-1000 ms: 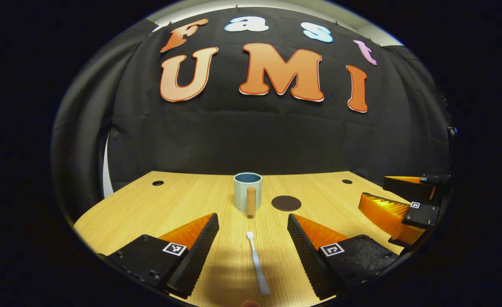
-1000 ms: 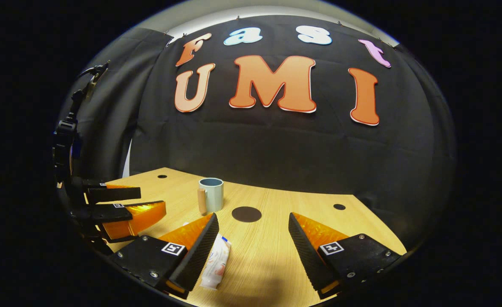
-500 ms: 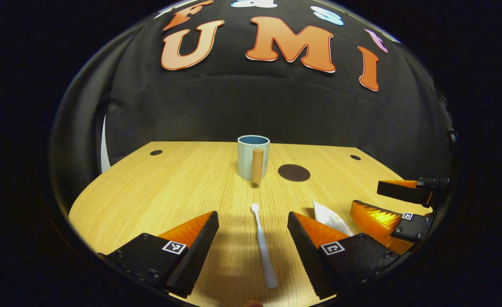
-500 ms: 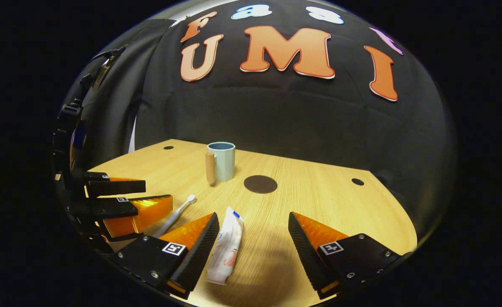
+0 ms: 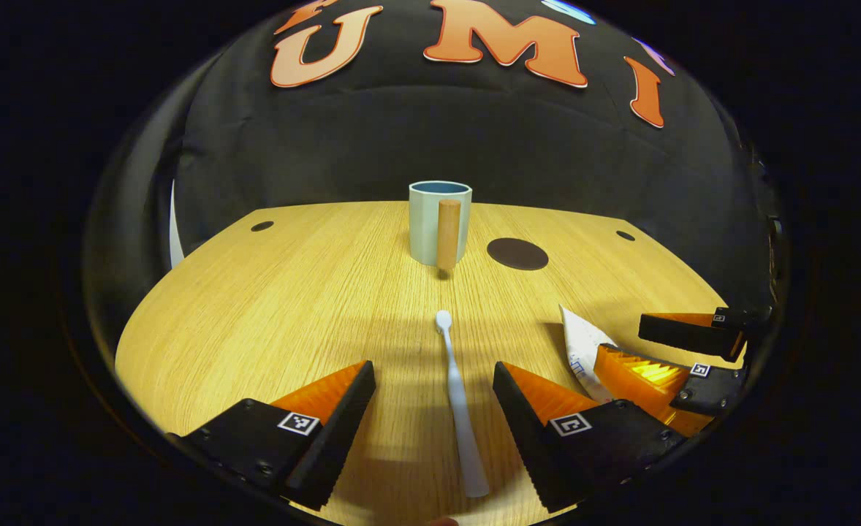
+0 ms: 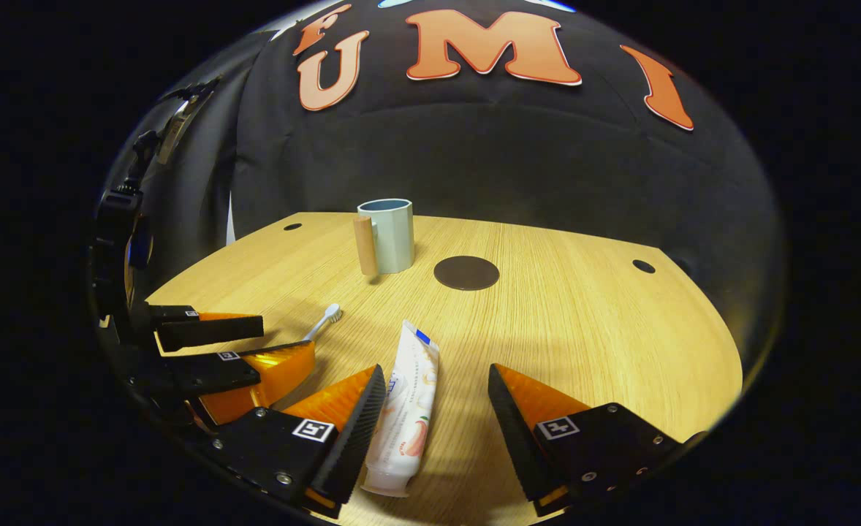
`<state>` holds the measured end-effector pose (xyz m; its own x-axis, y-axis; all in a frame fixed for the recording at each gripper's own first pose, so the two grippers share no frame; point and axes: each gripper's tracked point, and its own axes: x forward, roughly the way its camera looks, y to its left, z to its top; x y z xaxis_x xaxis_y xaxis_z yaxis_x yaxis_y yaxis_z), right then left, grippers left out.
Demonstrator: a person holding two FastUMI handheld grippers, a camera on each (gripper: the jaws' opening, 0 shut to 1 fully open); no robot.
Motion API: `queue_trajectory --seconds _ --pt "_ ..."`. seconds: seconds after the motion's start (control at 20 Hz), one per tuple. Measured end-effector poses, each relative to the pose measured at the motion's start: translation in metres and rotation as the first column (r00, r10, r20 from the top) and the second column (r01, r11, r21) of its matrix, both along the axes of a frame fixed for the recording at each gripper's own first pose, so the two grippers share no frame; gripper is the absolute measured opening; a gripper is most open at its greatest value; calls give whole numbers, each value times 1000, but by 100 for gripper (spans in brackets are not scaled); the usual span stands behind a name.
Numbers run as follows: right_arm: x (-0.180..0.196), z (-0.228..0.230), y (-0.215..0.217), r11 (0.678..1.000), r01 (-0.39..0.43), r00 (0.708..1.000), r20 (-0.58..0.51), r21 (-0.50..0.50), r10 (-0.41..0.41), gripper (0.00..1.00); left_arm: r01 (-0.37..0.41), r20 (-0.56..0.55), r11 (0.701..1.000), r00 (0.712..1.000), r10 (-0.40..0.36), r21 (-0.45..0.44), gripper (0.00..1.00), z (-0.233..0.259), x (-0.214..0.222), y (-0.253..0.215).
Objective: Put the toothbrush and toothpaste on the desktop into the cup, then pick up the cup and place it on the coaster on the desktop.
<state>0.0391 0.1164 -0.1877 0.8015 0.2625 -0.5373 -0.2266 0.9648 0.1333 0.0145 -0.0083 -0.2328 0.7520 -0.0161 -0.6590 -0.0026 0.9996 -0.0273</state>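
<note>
Two grippers hang low over the wooden desktop, side by side, each lined up on its own item, and nothing has been lifted yet. The desktop carries everything the job needs, spread out so that each tool has a clear run in.

At the far end stands the pale cup, upright, its wooden handle turned toward the grippers and its mouth open to receive both items. Just beside it, on its right in the left gripper view, lies the dark round coaster, apart from the cup and bare, waiting for the last step.

The left gripper has its jaws spread wide with the white toothbrush lying lengthways in the gap, bristle head pointing at the cup; neither finger touches it. I would guess the straddle is deliberate, so a simple close will pinch the handle across its narrow width.

The right gripper is likewise wide apart. The toothpaste tube lies flat on the wood between its fingers, close against the gripper's left finger, cap end nearest the camera and crimped end toward the cup. From the left gripper view the tube's tail pokes out beside that same gripper.

Both items look set for a grasp; the toothbrush, thin and low on the wood, seems the likelier to slip.
</note>
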Motion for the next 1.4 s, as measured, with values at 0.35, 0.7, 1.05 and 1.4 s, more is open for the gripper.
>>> queue_trajectory --seconds 0.35,0.7,1.05,1.4 --pt "-6 -8 23 996 -58 995 -77 63 62 44 9 -37 1000 999 -9 11 88 -6 0 -8" --pt "-5 0 15 998 -62 998 -32 11 62 11 10 -54 1000 998 -9 18 80 -8 4 -12" --pt "-7 35 -6 999 -38 998 55 9 38 11 4 -85 999 996 -1 34 41 -6 4 -23" --pt "-9 60 -27 999 -1 994 111 51 -4 11 -27 -79 999 996 29 29 6 -7 4 -20"
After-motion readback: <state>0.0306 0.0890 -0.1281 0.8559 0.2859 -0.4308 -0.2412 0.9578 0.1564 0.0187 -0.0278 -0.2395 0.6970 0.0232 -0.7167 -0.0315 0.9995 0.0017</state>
